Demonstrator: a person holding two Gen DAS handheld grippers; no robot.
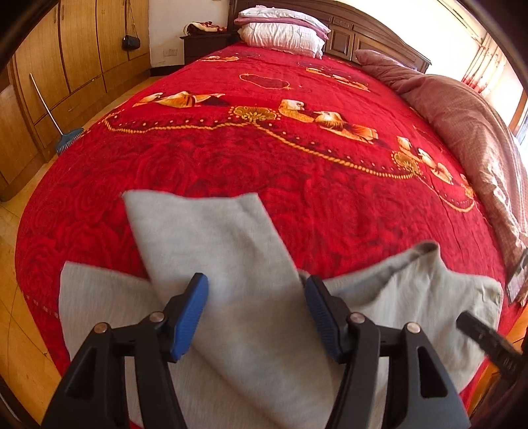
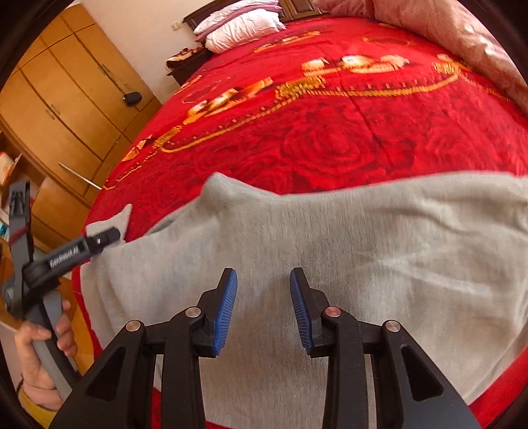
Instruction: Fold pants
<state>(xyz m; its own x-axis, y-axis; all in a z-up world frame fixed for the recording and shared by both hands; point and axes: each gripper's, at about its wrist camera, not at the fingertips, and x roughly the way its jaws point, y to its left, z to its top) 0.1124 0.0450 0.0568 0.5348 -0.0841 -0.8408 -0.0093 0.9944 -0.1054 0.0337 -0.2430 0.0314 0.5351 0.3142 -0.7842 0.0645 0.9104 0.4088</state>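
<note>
Grey pants [image 1: 227, 250] lie on the near edge of a red bedspread [image 1: 264, 142]. In the left wrist view one leg lies folded diagonally across the other, its hem toward the far left. My left gripper [image 1: 255, 297] is open above this folded leg and holds nothing. In the right wrist view the pants [image 2: 379, 250] spread wide across the bed's near edge. My right gripper [image 2: 263, 297] is open just above the grey cloth and empty. The left gripper [image 2: 99, 242] also shows at the left of that view, held in a hand.
Pillows [image 1: 283, 29] are stacked at the headboard. A pink checked quilt [image 1: 462, 122] lies bunched along the bed's right side. Wooden wardrobes [image 1: 66, 59] stand at the left, with a broom [image 1: 66, 138] leaning on them. A dark nightstand [image 1: 204, 46] stands by the bed's head.
</note>
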